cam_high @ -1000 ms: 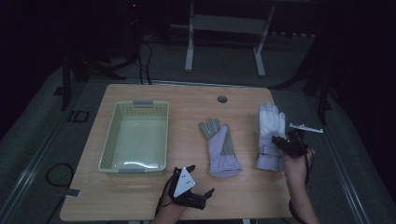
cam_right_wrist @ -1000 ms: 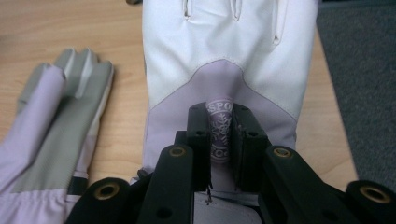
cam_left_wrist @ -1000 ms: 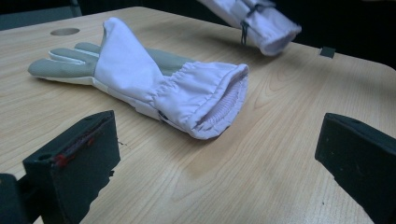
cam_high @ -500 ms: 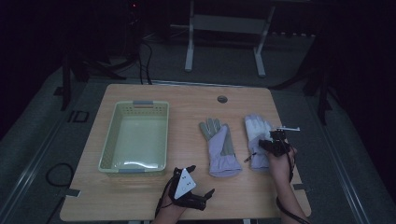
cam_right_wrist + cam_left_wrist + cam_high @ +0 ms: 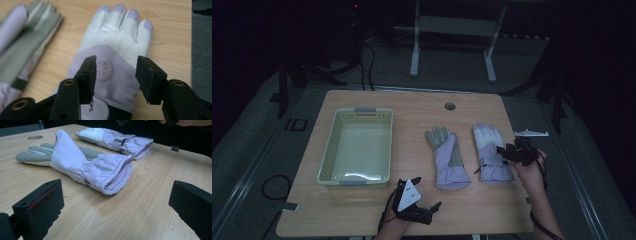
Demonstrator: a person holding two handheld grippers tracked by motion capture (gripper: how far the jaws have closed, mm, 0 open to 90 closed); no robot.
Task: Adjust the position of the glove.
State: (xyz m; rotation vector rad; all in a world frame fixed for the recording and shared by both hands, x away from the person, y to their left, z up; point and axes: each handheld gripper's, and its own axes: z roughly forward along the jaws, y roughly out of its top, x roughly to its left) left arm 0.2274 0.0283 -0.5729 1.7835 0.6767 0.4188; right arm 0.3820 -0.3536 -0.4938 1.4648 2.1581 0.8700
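Two lilac gloves lie side by side on the wooden table (image 5: 362,215). The left glove (image 5: 447,159) (image 5: 75,160) (image 5: 22,47) shows its grey palm. The right glove (image 5: 489,152) (image 5: 117,138) (image 5: 117,47) lies back up, white with a round badge. My right gripper (image 5: 503,150) (image 5: 116,72) hovers over the right glove's cuff; its jaws have just been opening and stand apart above the fabric without pressing it. Near the front edge, my left gripper (image 5: 427,192) (image 5: 117,197) rests wide open, aimed at the left glove's cuff with bare table between its jaws.
A pale green basket (image 5: 328,150) stands on the table's left half. A round cable hole (image 5: 450,106) sits near the far edge. A metal stand (image 5: 452,30) rises behind the table. The right table edge runs close behind my right hand.
My right gripper dragged the right glove leftward, closer to the left glove, then opened its jaws and let go of it. The left gripper stayed put.
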